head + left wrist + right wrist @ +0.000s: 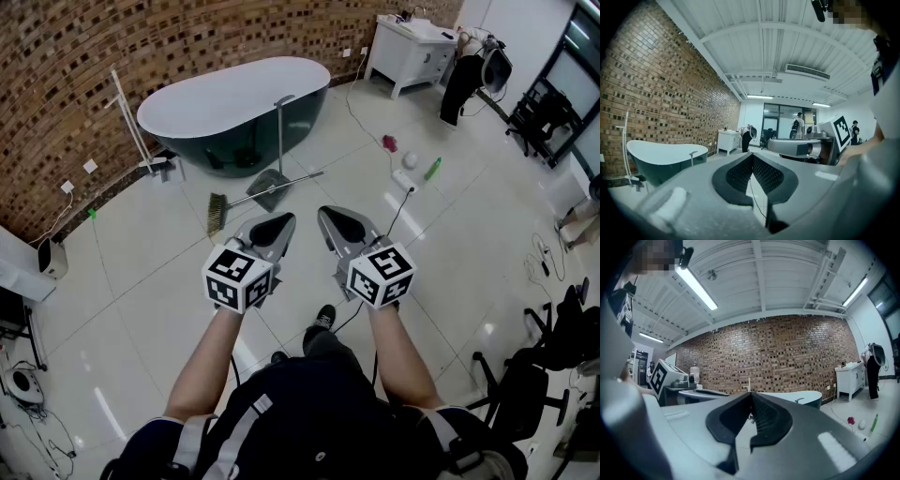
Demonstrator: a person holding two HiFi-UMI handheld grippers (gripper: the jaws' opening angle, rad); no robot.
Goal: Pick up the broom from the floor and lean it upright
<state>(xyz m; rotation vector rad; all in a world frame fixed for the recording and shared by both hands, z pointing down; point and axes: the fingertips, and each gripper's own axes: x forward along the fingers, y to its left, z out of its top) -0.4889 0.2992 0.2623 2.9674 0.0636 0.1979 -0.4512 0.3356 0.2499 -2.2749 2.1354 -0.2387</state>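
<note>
The broom (253, 195) lies flat on the tiled floor in front of the bathtub, its bristle head (217, 214) to the left and its thin handle running right, across a grey dustpan (270, 185). My left gripper (280, 223) and right gripper (328, 216) are held side by side in the air, nearer to me than the broom and touching nothing. In the left gripper view the left gripper (752, 155) has its jaw tips together with nothing between them. The right gripper (750, 394) looks the same in its own view. Neither gripper view shows the broom.
A dark bathtub (234, 105) with a white floor-standing tap (131, 120) stands by the brick wall. The dustpan's upright handle (281, 127) rises beside the broom. A cable, power strip (404, 181), green bottle (432, 169) and white ball (410, 160) lie right. Chairs (534, 375) stand far right.
</note>
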